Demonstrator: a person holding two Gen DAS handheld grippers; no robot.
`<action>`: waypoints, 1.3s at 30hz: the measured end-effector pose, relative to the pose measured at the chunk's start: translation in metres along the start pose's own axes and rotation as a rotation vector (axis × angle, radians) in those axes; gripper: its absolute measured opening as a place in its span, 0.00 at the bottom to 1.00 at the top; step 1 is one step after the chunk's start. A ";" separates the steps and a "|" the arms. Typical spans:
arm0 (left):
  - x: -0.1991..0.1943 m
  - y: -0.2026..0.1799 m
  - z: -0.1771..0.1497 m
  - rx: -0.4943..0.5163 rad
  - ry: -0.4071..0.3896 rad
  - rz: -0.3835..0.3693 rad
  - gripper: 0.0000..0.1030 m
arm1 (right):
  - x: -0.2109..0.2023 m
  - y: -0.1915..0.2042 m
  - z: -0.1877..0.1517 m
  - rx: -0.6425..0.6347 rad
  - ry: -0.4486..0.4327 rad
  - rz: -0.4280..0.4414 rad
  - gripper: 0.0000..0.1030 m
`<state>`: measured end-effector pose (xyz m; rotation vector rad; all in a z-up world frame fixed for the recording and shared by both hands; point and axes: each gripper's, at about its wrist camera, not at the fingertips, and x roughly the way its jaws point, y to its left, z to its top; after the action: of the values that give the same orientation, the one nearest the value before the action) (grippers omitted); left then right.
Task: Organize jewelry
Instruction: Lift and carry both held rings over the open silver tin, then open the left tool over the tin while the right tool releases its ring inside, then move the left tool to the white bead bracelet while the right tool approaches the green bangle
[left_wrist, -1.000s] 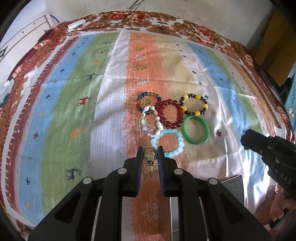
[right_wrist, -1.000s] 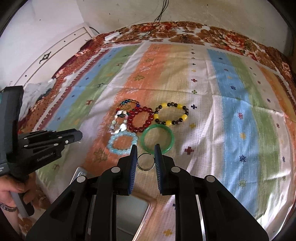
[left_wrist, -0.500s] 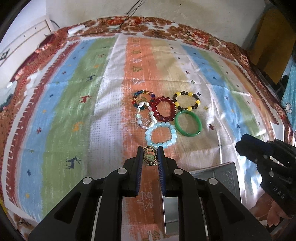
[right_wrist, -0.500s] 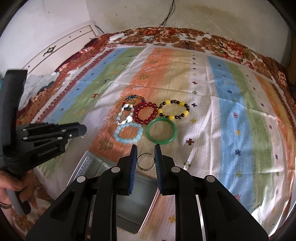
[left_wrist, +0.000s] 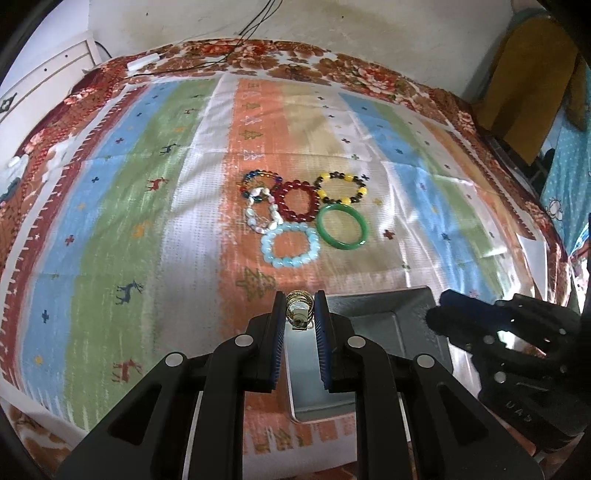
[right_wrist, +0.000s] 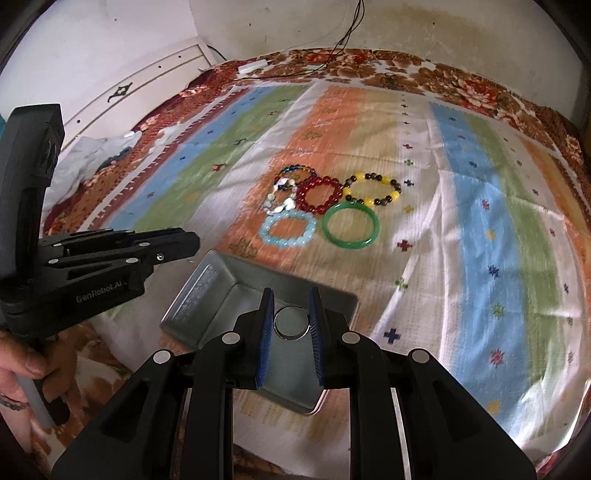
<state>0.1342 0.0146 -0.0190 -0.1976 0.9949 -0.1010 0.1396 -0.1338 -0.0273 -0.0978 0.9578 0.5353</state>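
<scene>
Left gripper (left_wrist: 300, 308) clamps gold ring (left_wrist: 299, 301); right gripper (right_wrist: 291, 312) clamps silver ring (right_wrist: 291, 322) above metal tray (right_wrist: 207, 291); bracelets (left_wrist: 290, 245) mid-cloth.

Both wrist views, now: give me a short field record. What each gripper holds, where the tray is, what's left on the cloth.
left gripper: jaws shut on small gold coiled ring
right gripper: jaws shut on plain silver ring, above the tray
tray: grey metal rectangular tray, on the near edge of the striped cloth
left on cloth: green jade bangle, light blue bead bracelet, dark red bead bracelet, yellow-and-black bead bracelet, white shell bracelet, multicolour bead bracelet
</scene>
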 end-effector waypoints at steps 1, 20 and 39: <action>0.000 -0.001 -0.001 0.002 0.000 -0.002 0.15 | 0.001 0.002 -0.001 -0.002 0.004 0.007 0.19; 0.003 0.016 0.006 -0.072 0.002 -0.027 0.29 | 0.003 -0.004 -0.002 0.006 -0.007 -0.018 0.54; 0.016 0.030 0.031 -0.039 -0.019 0.125 0.54 | 0.013 -0.035 0.027 0.023 -0.041 -0.116 0.73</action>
<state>0.1685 0.0452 -0.0226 -0.1710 0.9880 0.0341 0.1823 -0.1512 -0.0273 -0.1203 0.9125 0.4178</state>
